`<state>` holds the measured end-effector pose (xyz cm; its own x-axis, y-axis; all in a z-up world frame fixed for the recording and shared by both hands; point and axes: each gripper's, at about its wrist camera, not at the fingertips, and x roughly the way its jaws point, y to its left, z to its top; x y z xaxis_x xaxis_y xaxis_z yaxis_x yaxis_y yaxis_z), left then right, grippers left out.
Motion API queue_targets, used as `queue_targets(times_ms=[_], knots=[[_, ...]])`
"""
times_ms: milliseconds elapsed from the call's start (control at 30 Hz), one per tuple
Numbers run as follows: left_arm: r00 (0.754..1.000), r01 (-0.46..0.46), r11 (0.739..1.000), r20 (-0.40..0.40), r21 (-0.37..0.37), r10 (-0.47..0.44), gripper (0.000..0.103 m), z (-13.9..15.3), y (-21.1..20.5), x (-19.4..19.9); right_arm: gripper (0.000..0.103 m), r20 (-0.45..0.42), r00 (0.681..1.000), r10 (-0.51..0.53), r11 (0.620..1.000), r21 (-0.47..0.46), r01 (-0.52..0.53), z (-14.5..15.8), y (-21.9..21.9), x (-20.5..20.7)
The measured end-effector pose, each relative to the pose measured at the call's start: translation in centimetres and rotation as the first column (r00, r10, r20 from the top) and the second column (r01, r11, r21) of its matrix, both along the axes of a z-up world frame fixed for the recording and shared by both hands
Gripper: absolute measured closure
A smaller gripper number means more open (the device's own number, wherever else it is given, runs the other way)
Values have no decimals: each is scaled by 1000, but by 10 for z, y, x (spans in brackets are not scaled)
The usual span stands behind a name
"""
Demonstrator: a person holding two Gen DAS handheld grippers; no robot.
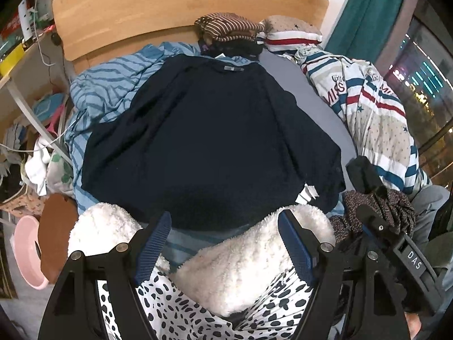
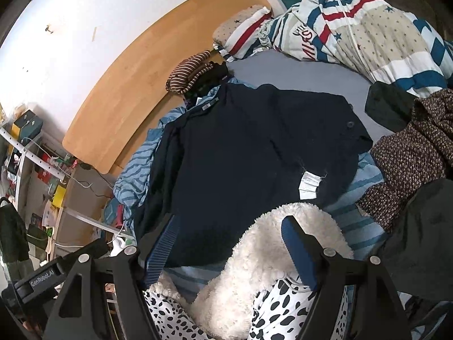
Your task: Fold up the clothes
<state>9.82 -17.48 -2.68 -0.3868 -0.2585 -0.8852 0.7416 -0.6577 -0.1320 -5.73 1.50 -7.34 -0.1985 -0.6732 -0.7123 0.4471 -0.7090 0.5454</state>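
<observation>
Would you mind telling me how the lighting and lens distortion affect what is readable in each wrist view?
Left wrist view: fisheye bends the wooden headboard into an arc; the navy sweater is so dark its folds barely show; window lights smear at the right edge. Right wrist view: the headboard curves and tilts; the white wall is bright.

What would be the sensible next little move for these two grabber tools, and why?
Probably reach forward and pinch the near hem of the dark navy top. It already lies spread flat on the bed, collar at the far end, care tags showing near its lower corner. Both the left gripper and the right gripper are open, holding nothing, hovering just short of that hem.
</observation>
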Motion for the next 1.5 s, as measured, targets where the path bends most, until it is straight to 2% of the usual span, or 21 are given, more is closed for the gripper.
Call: queue_targets(times_ms=[233, 700, 900, 1067, 1200, 1267, 1367, 1467, 1500], knots=[[1000, -22, 999, 22, -33, 23, 25, -1, -5, 5, 24, 20, 1000, 24, 1000, -2, -24, -4, -8, 3], [991, -129, 991, -39, 39, 131, 25, -6, -40, 50, 24, 12, 985, 170, 984, 48, -171, -6, -49, 41], [966, -213, 971, -128, 107, 225, 25, -7, -61, 89, 24, -6, 975, 220, 971, 92, -219, -4, -64, 59], [929, -255, 949, -224, 185, 294, 25, -16, -79, 124, 24, -21, 968, 249, 960, 135, -244, -4, -76, 71], [846, -325, 897, -331, 301, 418, 25, -37, -105, 164, 24, -12, 970, 243, 957, 166, -238, -10, -82, 76], [792, -353, 847, -354, 398, 497, 25, -55, -119, 186, 24, -8, 974, 225, 959, 182, -220, -13, -85, 76], [685, -424, 766, -382, 484, 620, 25, -80, -142, 218, 24, -1, 980, 199, 962, 190, -195, -17, -90, 76], [560, -476, 671, -392, 568, 730, 25, -105, -165, 251, 24, 1, 987, 163, 970, 184, -160, -20, -98, 78], [532, -489, 650, -392, 582, 751, 25, -112, -171, 256, 24, -7, 989, 145, 974, 179, -142, -20, -103, 78]])
